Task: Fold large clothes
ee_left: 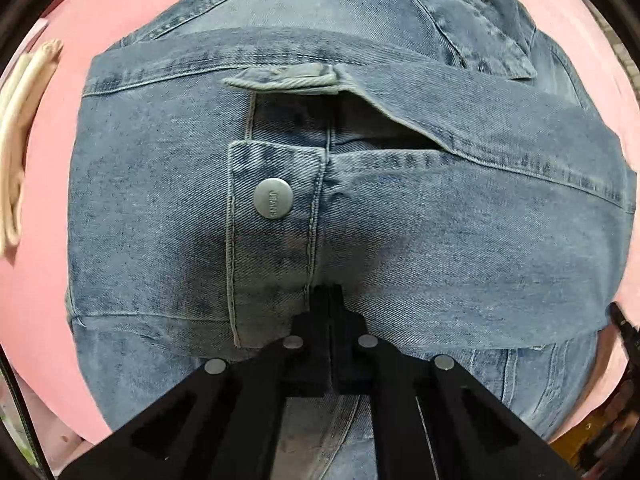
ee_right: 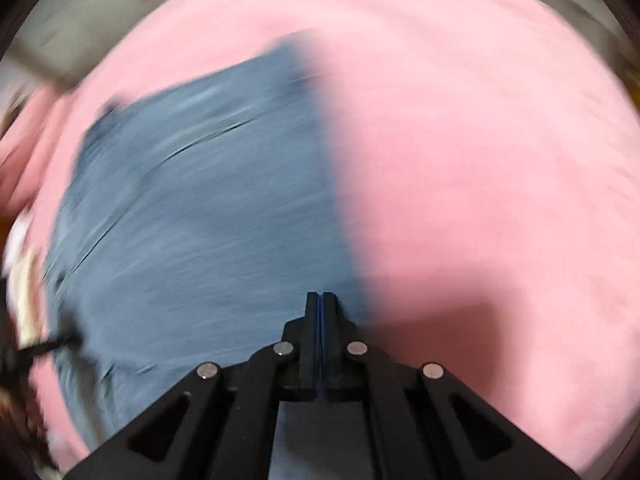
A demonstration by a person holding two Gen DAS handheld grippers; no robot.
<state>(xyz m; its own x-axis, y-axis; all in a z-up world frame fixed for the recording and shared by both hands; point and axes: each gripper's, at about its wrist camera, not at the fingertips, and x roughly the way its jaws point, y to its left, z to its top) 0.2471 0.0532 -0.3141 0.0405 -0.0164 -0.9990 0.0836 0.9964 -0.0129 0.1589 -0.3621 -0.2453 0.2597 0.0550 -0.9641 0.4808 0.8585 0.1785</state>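
A blue denim jacket (ee_left: 400, 220) lies folded on a pink cloth surface (ee_left: 52, 312). A cuff with a silver button (ee_left: 274, 199) faces me in the left wrist view. My left gripper (ee_left: 329, 292) is shut on the denim just below that cuff. In the right wrist view the jacket (ee_right: 200, 220) is motion-blurred and fills the left half. My right gripper (ee_right: 320, 298) is shut on the edge of the denim, with a thin blue line of fabric between the jaws. The other gripper's dark tip (ee_right: 60, 340) shows at the left edge.
A cream-white cord or garment (ee_left: 16, 140) lies at the left edge of the pink cloth (ee_right: 480, 160). The pink surface spreads to the right of the jacket. A pale wall or furniture (ee_right: 80, 32) shows at the far upper left.
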